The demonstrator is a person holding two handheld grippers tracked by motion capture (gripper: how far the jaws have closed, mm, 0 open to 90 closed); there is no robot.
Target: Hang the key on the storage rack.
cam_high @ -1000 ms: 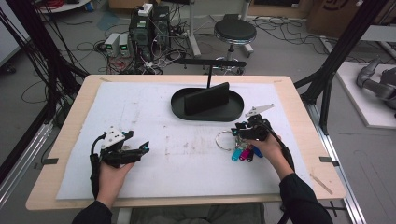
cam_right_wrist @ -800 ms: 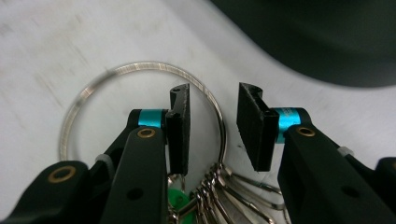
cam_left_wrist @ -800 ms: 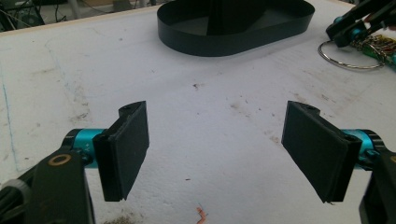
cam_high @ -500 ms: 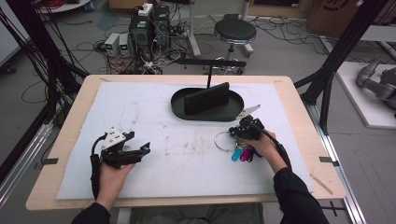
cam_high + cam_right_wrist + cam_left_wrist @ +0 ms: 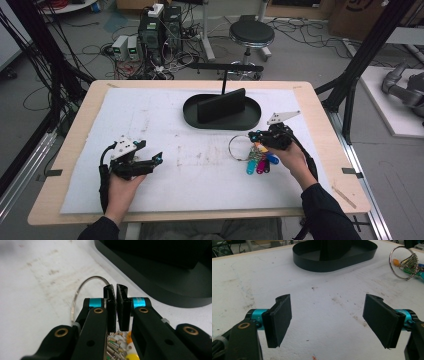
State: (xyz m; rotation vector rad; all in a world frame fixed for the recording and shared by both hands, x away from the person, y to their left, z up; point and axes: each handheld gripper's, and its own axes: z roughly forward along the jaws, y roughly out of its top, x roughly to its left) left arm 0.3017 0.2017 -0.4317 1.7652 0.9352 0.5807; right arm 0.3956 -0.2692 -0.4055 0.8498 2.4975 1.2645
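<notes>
Black oval tray [image 5: 200, 117] holding an upright black block [image 5: 221, 105]; right gripper [image 5: 256, 137], just beside it, clamps the key ring [image 5: 239, 148]; left gripper [image 5: 159, 159] gapes wide.

Even, soft overhead light leaves the white desk [image 5: 165, 120] bright, with faint shadows and no glare. The high view is slightly soft; in the right gripper view, everything beyond the right gripper [image 5: 116, 290] blurs.

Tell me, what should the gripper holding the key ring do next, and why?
Probably lift the key ring a little and carry it toward the black tray. The right gripper has just closed on the ring, the keys hang beneath it over the mat, and the tray sits close behind.
</notes>
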